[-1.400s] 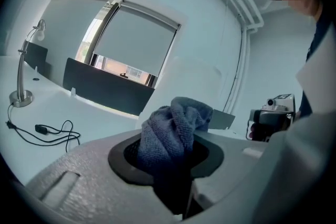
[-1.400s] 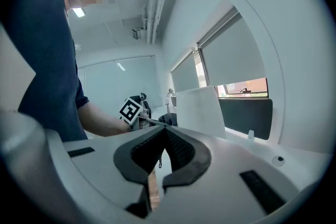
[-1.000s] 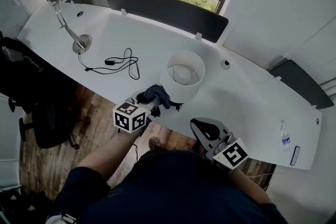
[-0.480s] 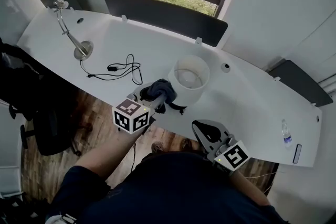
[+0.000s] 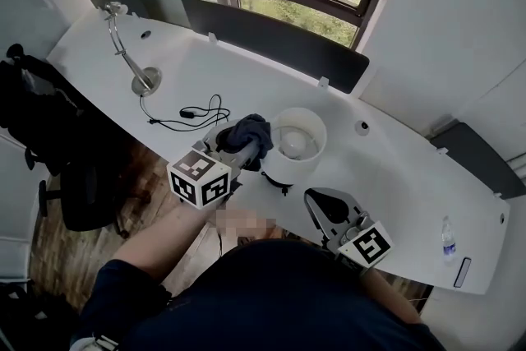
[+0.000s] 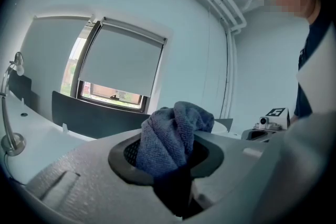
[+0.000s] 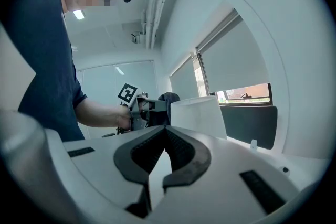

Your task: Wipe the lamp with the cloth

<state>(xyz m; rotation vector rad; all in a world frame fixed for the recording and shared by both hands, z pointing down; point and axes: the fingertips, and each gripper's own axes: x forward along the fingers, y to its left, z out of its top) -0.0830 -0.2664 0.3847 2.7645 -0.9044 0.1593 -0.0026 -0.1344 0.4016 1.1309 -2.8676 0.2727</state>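
My left claw is clamping down on the bluish-grey cloth, its jaws closed on the lower folds while the rest is bunching up above them; from the head view this left claw is holding the cloth up at the left side of the lamp, right at the outer wall of its white round shade, though I cannot tell whether the fabric is actually touching it; the lamp is standing upright near the front edge of the white tabletop, with a short black cord showing beneath it; my right claw is gripping nothing, its dark pads meeting at the tips with only a narrow wedge of gap further back; this right claw is hovering off the tabletop's front edge, close to my body, to the right of the lamp and apart from it; further out on the left, a black cable is lying in loose loops, and a silver gooseneck desk lamp is standing on its round base near the tabletop's far left end; a small water bottle is standing at the right end.
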